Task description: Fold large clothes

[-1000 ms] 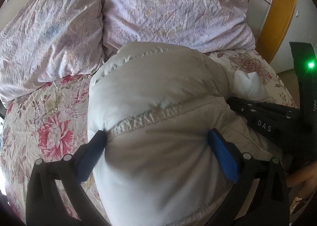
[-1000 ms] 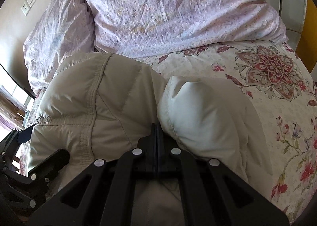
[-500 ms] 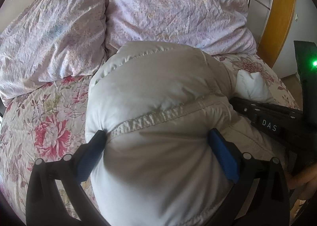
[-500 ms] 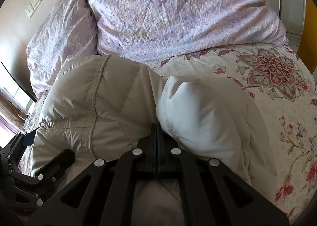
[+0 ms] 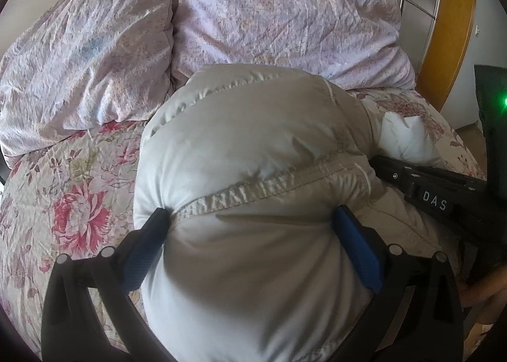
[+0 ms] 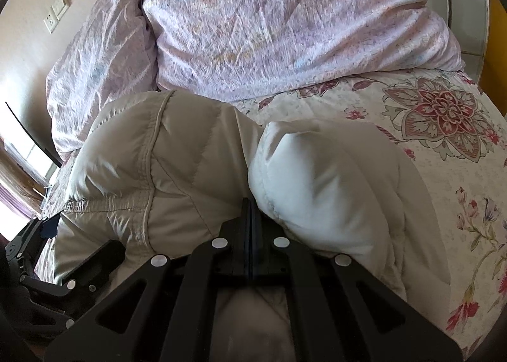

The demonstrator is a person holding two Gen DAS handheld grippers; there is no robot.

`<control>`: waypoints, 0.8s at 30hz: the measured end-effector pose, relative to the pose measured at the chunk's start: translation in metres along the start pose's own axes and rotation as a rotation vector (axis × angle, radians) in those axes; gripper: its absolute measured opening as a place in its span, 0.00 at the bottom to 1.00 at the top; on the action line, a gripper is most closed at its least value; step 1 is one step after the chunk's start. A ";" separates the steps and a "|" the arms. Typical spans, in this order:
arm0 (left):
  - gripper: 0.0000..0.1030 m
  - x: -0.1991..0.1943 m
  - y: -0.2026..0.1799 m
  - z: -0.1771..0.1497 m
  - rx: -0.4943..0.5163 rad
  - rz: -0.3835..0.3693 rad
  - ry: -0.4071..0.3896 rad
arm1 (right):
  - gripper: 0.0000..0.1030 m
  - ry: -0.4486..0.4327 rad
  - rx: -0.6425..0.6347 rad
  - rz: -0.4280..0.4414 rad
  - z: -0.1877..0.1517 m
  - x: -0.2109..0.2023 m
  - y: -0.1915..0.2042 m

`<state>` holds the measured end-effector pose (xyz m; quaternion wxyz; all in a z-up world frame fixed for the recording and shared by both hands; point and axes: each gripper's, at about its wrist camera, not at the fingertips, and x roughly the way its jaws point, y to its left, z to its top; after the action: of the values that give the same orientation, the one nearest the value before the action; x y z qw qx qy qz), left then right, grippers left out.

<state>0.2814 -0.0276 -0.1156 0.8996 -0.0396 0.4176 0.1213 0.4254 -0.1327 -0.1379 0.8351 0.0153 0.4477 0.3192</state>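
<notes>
Big puffy beige jacket (image 5: 253,146) bunched up on the flowery bed cover (image 5: 76,190), just in front of two crinkly purple pillows (image 5: 272,13). Left gripper (image 5: 250,219) with its blue fingers (image 5: 355,241) spread wide, hugging the fat jacket roll from both sides, one at each end of a stitched seam. Right gripper (image 6: 252,203) just beside it, black fingers pressed tight together in the fold between two puffy jacket lumps; cannot tell if any cloth is caught between them

Soft daylight is entering from the blown-out window (image 6: 19,156) at left, glinting on the puffy beige quilted jacket (image 5: 253,171), while fisheye distortion is bending and darkening edges and blurring the nearest black gripper frames.
</notes>
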 end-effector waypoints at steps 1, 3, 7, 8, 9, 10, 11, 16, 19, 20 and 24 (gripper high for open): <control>0.98 -0.001 -0.001 0.001 0.006 0.005 0.004 | 0.00 0.010 -0.001 -0.003 0.001 0.000 0.000; 0.98 -0.004 -0.001 0.003 0.018 0.009 0.016 | 0.00 0.044 0.010 -0.015 0.008 -0.005 0.003; 0.98 -0.017 0.011 0.017 -0.034 -0.016 0.058 | 0.00 -0.023 0.045 0.022 0.022 -0.036 0.003; 0.98 -0.022 0.015 0.022 -0.049 -0.015 0.043 | 0.00 -0.041 0.044 0.025 0.026 -0.042 0.004; 0.98 -0.025 0.017 0.026 -0.055 -0.011 0.029 | 0.00 -0.056 0.047 0.029 0.030 -0.046 0.004; 0.98 -0.029 0.019 0.032 -0.058 -0.005 0.012 | 0.00 -0.065 0.049 0.024 0.035 -0.048 0.004; 0.98 -0.030 0.021 0.036 -0.058 0.001 0.005 | 0.00 -0.067 0.050 0.019 0.039 -0.048 0.003; 0.98 -0.021 0.026 0.058 -0.041 0.062 0.001 | 0.00 -0.009 0.046 -0.115 0.046 -0.026 -0.007; 0.98 -0.010 0.023 0.061 -0.019 0.057 0.019 | 0.00 0.011 0.036 -0.150 0.038 -0.014 -0.014; 0.98 -0.009 0.022 0.060 -0.013 0.057 0.018 | 0.00 0.009 0.019 -0.165 0.035 -0.012 -0.014; 0.98 -0.001 0.011 0.058 0.005 0.048 0.021 | 0.00 -0.002 -0.004 -0.181 0.029 -0.006 -0.019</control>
<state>0.3205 -0.0068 -0.0769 0.8922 -0.0285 0.4281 0.1411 0.4542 -0.1436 -0.1218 0.8610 -0.0267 0.4459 0.2434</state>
